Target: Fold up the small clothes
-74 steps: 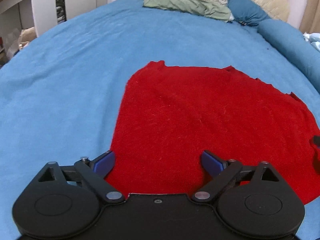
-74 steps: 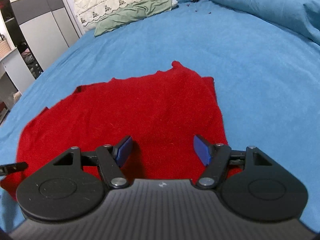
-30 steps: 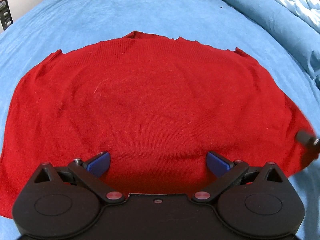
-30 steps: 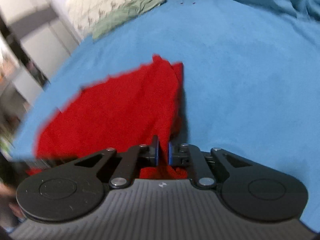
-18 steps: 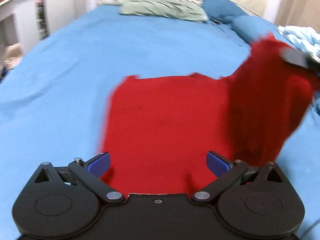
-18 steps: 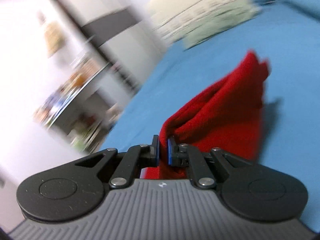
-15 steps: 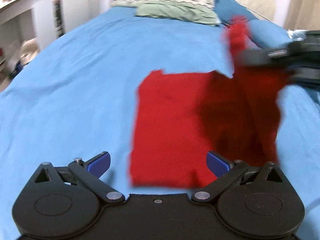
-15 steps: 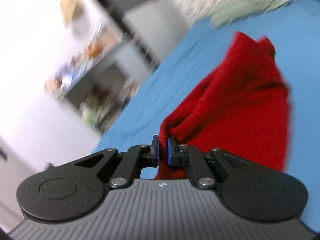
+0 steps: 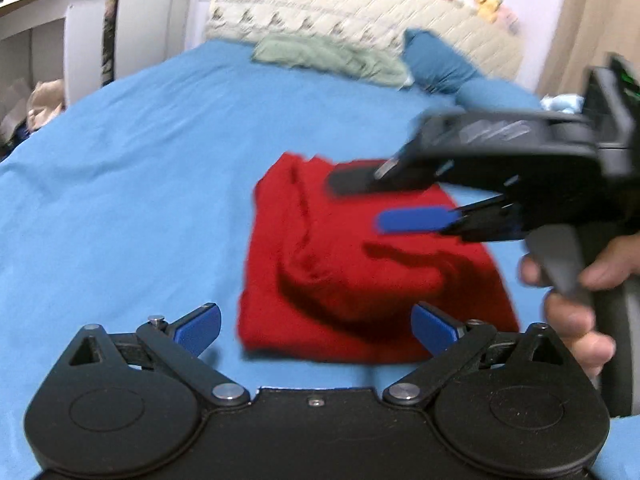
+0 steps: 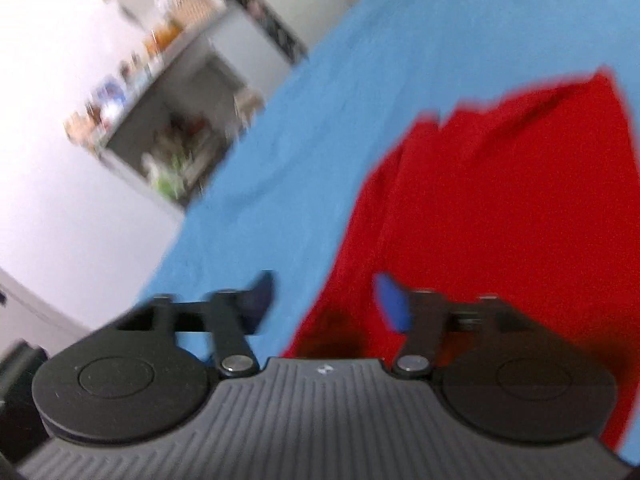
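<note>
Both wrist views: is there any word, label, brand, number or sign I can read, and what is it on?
None can be read.
Right tool body, left wrist view: pale markings, too blurred to read.
Right tool, its own view: a small white logo mark, no letters legible.
Shelf items: too blurred.
Red garment and blue bedsheet: no print visible.

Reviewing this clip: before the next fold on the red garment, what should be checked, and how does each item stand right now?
1. Right gripper has let go of the red garment: ok, its fingers stand apart above the cloth, holding nothing.
2. Left gripper free to grasp: ok, open and empty at the garment's near edge.
3. Garment lies wholly on the blue bedsheet: ok.
4. Folded layer lies flat: not ok, a raised wrinkle crosses the top layer.
5. Edges of the two layers line up: cannot tell, both views are motion-blurred.
6. Pillows clear of the garment: ok, they lie far off at the headboard.
</note>
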### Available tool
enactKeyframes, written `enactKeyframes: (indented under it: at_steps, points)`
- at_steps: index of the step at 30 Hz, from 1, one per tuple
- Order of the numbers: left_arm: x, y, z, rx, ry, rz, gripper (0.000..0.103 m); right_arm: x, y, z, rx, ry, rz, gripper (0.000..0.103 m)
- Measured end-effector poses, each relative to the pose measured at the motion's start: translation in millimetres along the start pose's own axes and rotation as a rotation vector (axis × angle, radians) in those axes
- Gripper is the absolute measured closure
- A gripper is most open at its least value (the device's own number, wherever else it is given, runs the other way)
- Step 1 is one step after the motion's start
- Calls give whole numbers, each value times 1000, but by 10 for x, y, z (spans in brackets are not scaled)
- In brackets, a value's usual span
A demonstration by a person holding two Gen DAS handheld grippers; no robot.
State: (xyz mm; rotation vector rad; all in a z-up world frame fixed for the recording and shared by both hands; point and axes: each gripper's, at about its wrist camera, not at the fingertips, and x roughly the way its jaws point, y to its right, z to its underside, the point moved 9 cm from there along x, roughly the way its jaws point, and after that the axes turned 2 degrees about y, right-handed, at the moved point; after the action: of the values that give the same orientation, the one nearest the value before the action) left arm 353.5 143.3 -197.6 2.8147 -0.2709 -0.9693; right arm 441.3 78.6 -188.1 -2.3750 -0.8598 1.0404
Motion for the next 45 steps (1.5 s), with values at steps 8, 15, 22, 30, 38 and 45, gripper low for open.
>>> enactKeyframes:
  at_steps: [8, 15, 22, 30, 38, 45]
  points:
    - [102, 7, -14, -136, 4, 72, 26, -1011, 373, 254, -67, 188, 188, 14]
    - [411, 16, -14, -134, -50, 86, 58, -941, 600, 774, -72, 155, 293, 14]
    - [319, 23, -263, -167, 57, 97, 96, -886, 734, 920, -80, 146, 337, 14]
    - [114, -485, 94, -212, 38, -62, 96, -847, 770, 964, -85, 133, 347, 14]
    - [77, -453, 64, -159, 51, -58, 60, -735, 719, 1053, -198, 99, 444, 14]
    - [152, -543, 83, -174, 37, -76, 59, -737, 814, 946, -194, 174, 580, 16]
